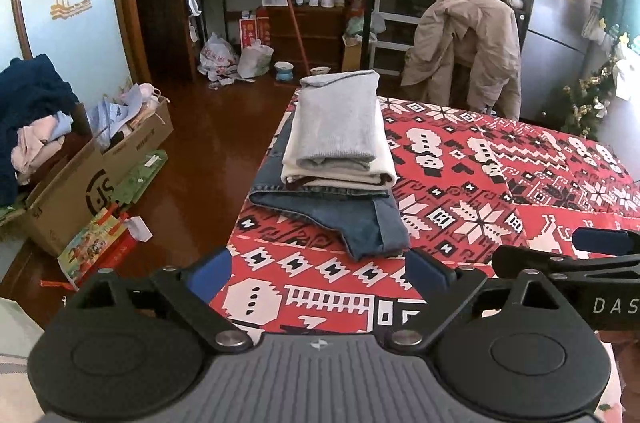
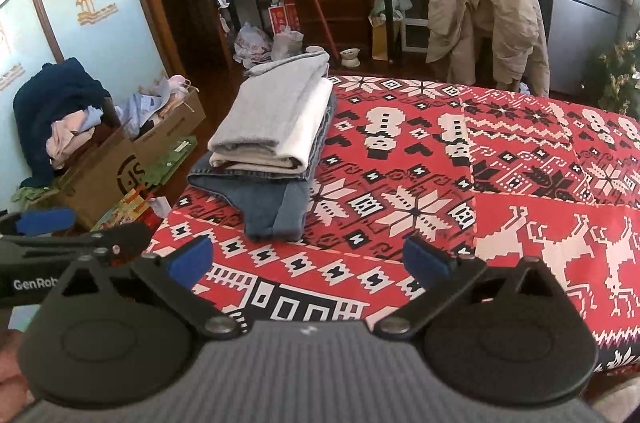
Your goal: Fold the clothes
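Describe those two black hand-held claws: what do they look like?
Both match. The left gripper and right gripper each have a ribbed grey body, two round black discs, angular black link arms with silver pivot bolts, and blue-padded fingertips. White lettering marks their sides. No cables or sleeves show.

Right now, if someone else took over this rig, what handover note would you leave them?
Left gripper: open, empty, above the red patterned cloth.
Right gripper: open, empty, beside it.
Folded stack sits at the table's left edge: jeans at the bottom, a cream garment in the middle, a grey garment on top.
Done: those three pieces are folded.
Left: unfolded clothes are piled by the cardboard box on the floor, possibly next.
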